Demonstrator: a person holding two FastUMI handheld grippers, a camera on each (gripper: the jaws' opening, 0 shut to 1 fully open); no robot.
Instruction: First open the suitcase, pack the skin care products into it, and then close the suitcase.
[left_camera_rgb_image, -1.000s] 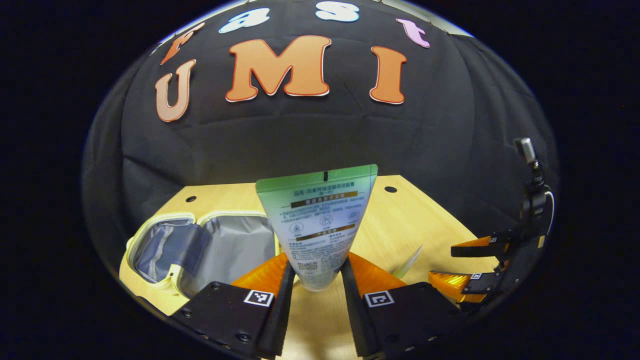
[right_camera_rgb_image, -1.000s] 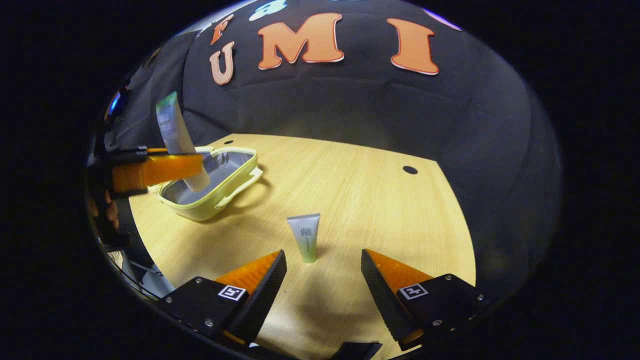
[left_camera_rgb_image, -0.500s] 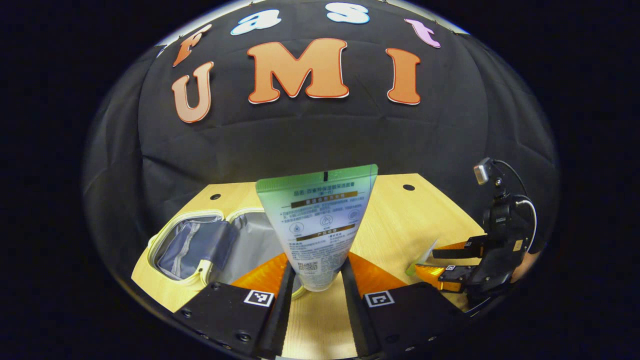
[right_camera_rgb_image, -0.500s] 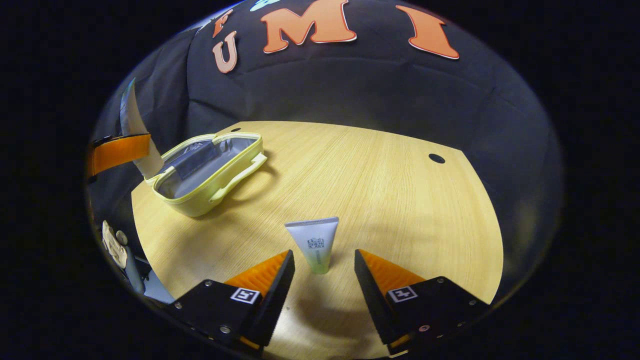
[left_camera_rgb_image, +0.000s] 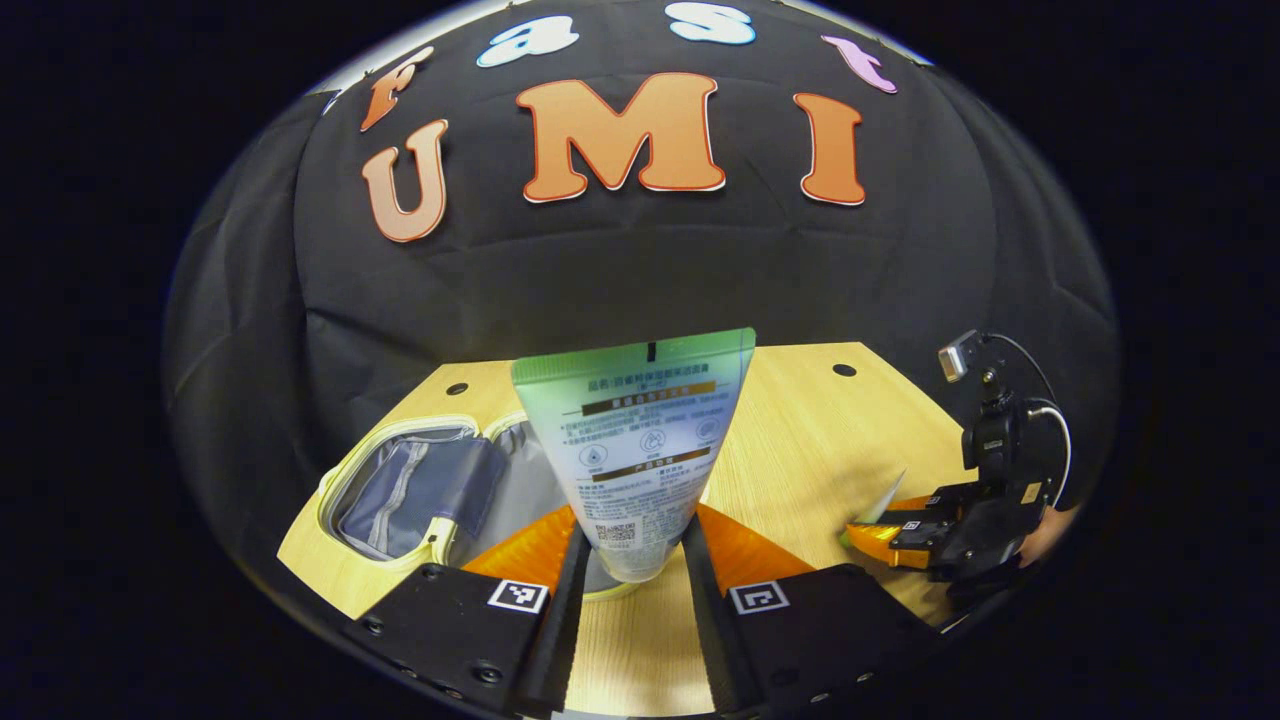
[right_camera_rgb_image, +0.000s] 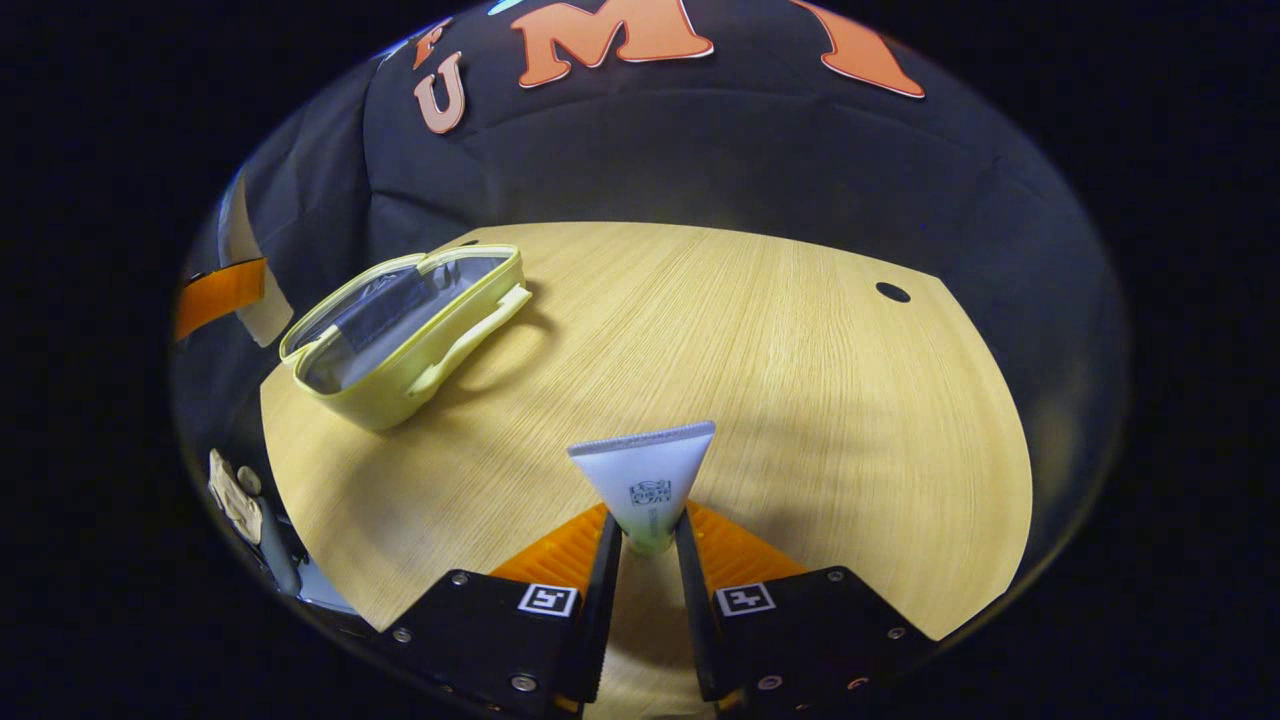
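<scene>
The left gripper (left_camera_rgb_image: 632, 570) has both fingers pressed on the lower end of the big tube (left_camera_rgb_image: 636, 440), which stands upright between them, crimped end up, lifted clear of the wooden worktop (left_camera_rgb_image: 800, 440). Just behind and to the left of it in the left gripper view lies the suitcase (left_camera_rgb_image: 420, 490), a pale yellow case, lid open, grey lining and a zipped pocket on show. Over at the right edge of that view sits the right gripper (left_camera_rgb_image: 880, 525), with a hand behind it. Switch to the right gripper view: the right gripper's fingers are clamped on the cap end of the small tube (right_camera_rgb_image: 648, 480), white fading to green, standing upright at the near middle of the worktop. The suitcase rests at the far left there, handle facing the middle of the worktop, well apart from the small tube. At the left rim, the left gripper's finger (right_camera_rgb_image: 220, 295) and a sliver of the big tube are visible.
</scene>
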